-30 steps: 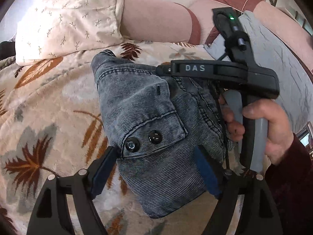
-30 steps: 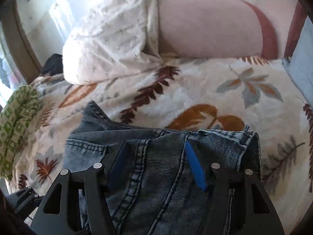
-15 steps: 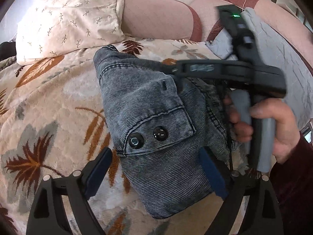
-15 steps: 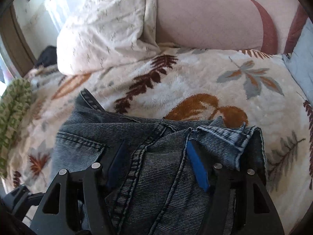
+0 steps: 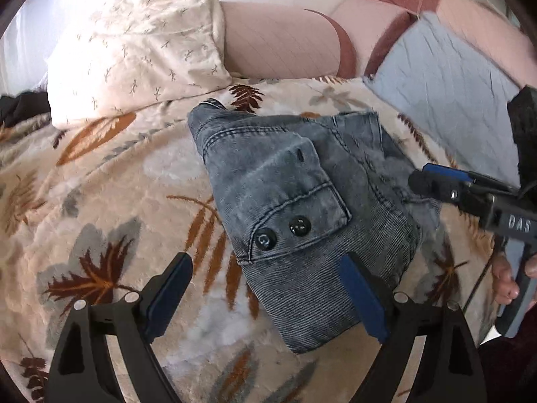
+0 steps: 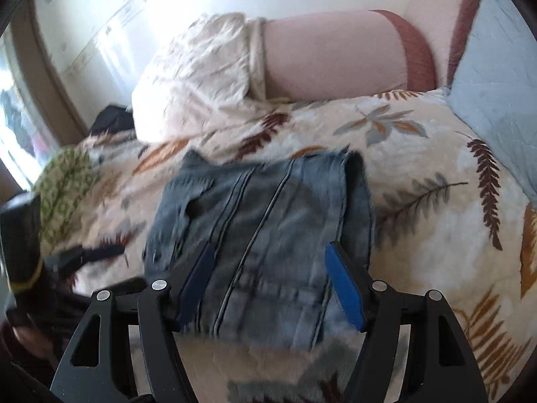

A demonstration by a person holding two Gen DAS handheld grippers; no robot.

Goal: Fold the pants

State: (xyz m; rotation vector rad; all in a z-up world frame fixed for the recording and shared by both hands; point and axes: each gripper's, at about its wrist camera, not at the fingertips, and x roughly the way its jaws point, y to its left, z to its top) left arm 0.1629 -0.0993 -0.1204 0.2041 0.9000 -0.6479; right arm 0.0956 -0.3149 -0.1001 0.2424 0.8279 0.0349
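The grey-blue denim pants (image 5: pixel 302 201) lie folded into a compact bundle on the leaf-print bedspread (image 5: pixel 100 218); a flap pocket with two dark snaps faces up. They also show in the right wrist view (image 6: pixel 268 235), blurred. My left gripper (image 5: pixel 265 295) is open and empty, just above the bundle's near edge. My right gripper (image 6: pixel 272 288) is open and empty, hovering over the near end of the bundle. The right gripper also shows at the right edge of the left wrist view (image 5: pixel 470 194), off the pants.
A cream patterned pillow (image 5: pixel 134 50) and a pink bolster (image 5: pixel 282 40) lie at the head of the bed. A pale blue quilted pillow (image 5: pixel 443 107) sits to the right. A green patterned cloth (image 6: pixel 63 188) lies at the bed's left edge.
Both grippers have pulled back from the pants. The right gripper has moved off the bundle to the right; the folded pants now lie free on the bed.
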